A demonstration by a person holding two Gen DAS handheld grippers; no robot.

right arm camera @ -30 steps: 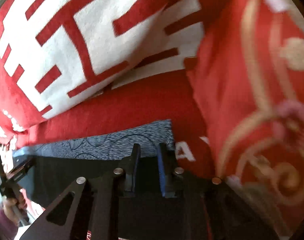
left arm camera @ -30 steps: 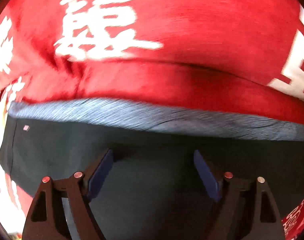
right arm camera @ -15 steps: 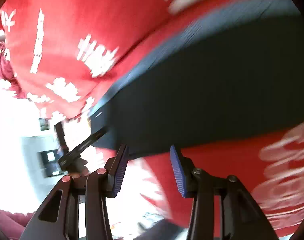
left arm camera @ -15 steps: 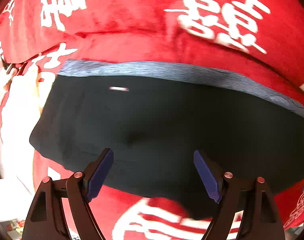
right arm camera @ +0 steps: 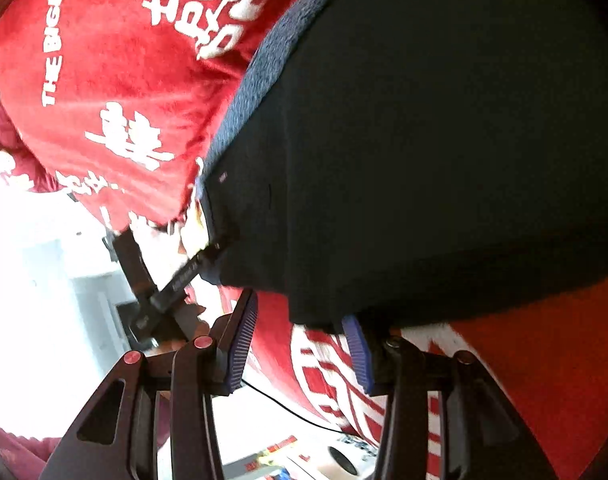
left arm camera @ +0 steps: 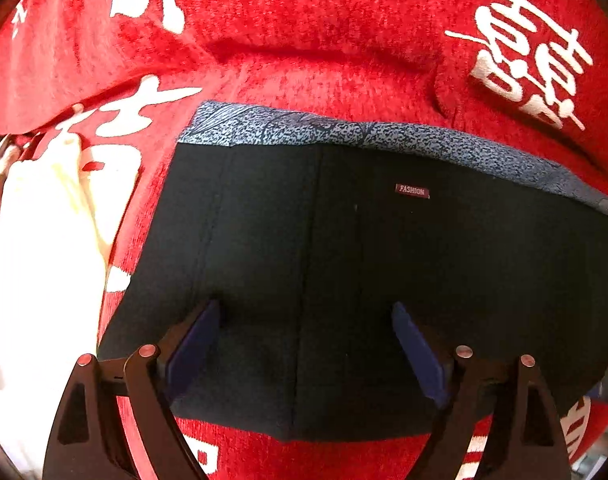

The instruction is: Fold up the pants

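Observation:
The dark pants (left arm camera: 344, 264) lie folded on a red blanket (left arm camera: 324, 40), with a blue speckled band (left arm camera: 344, 132) along the far edge and a small "FASHION" label (left arm camera: 412, 191). My left gripper (left arm camera: 304, 340) is open and empty, its blue pads just above the near part of the pants. In the right wrist view the pants (right arm camera: 424, 140) fill the upper right. My right gripper (right arm camera: 300, 344) is open and empty at the pants' near edge. The left gripper (right arm camera: 184, 276) shows there at the pants' corner.
The red blanket (right arm camera: 124, 80) with white characters covers the surface and drops off at its left edge. A white cloth patch (left arm camera: 36, 260) lies left of the pants. Below the blanket edge are a black cable (right arm camera: 288, 408) and small items (right arm camera: 324, 456) on a white floor.
My right gripper has let go of the pants and opened, pulling back to the near edge. My left gripper stays open and has drawn back, showing more of the folded pants.

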